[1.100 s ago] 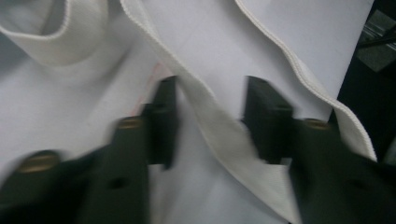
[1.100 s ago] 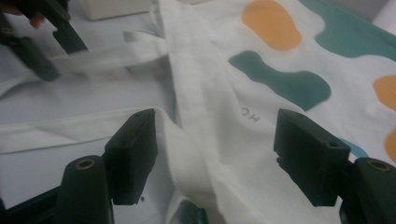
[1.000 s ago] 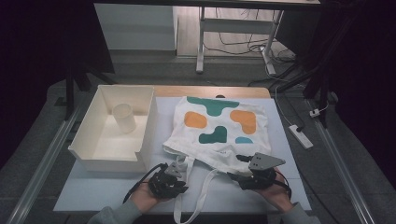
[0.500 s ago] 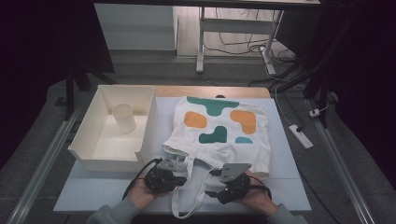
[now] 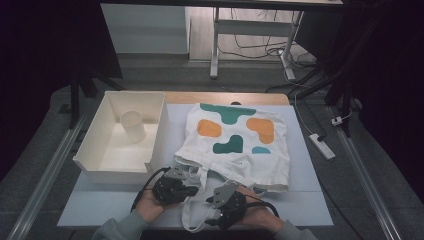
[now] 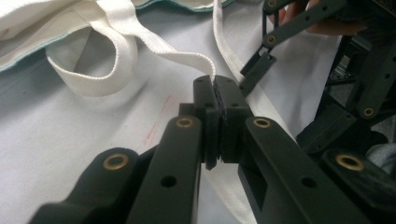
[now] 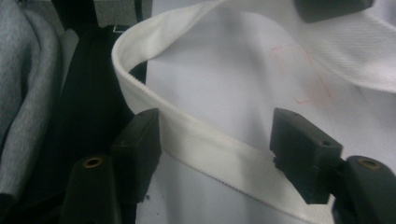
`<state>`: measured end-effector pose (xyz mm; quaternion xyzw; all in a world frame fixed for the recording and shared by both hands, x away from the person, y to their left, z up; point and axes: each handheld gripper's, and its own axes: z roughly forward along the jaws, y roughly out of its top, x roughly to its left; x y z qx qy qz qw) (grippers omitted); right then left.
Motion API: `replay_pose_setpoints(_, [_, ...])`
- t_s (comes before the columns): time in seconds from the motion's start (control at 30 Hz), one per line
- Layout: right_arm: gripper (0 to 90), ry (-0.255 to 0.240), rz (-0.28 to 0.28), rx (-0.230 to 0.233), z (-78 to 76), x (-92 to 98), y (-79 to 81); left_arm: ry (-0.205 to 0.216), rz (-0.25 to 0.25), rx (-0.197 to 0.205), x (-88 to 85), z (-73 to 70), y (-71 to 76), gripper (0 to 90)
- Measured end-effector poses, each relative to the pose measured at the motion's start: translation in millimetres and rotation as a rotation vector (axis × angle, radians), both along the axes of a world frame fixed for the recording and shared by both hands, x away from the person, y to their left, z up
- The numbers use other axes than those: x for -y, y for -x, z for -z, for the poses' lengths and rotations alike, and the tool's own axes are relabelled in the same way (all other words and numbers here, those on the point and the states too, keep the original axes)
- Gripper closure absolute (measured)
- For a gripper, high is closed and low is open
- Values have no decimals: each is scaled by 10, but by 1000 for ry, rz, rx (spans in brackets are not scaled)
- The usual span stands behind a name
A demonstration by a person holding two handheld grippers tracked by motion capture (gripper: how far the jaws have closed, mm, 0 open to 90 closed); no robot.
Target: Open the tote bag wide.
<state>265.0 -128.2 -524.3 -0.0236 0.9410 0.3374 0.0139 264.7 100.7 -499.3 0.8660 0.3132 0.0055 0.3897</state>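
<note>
The left gripper (image 6: 215, 88) pinches 1 white strap (image 6: 154, 46) of the tote bag (image 5: 235, 145) just ahead of it, while the right gripper (image 7: 215, 144), jaws spread and just closing, straddles the other strap (image 7: 210, 140) without pressing it.

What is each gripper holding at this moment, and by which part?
The left gripper pinches a handle strap of the tote bag. The right gripper straddles the other strap, jaws just closing, not yet gripping.

White tote bag (image 5: 235, 145) w/ teal, orange blobs; white strap (image 7: 210, 144).
</note>
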Motion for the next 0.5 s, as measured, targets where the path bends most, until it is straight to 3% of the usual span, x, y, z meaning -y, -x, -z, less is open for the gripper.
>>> replay_pose_setpoints(0.23, [437, 11, -22, 1, 5, 10, 20, 2, -1, 1, -11, -4, -7, 877])
replay_pose_setpoints(0.33, [547, -9, -19, -32, 21, 7, 11, -1, -3, -3, -6, 1, -15, 878])
replay_pose_setpoints(0.5, [731, -20, 3, -24, 19, 11, 21, 1, -8, -2, -15, -1, -18, 877])
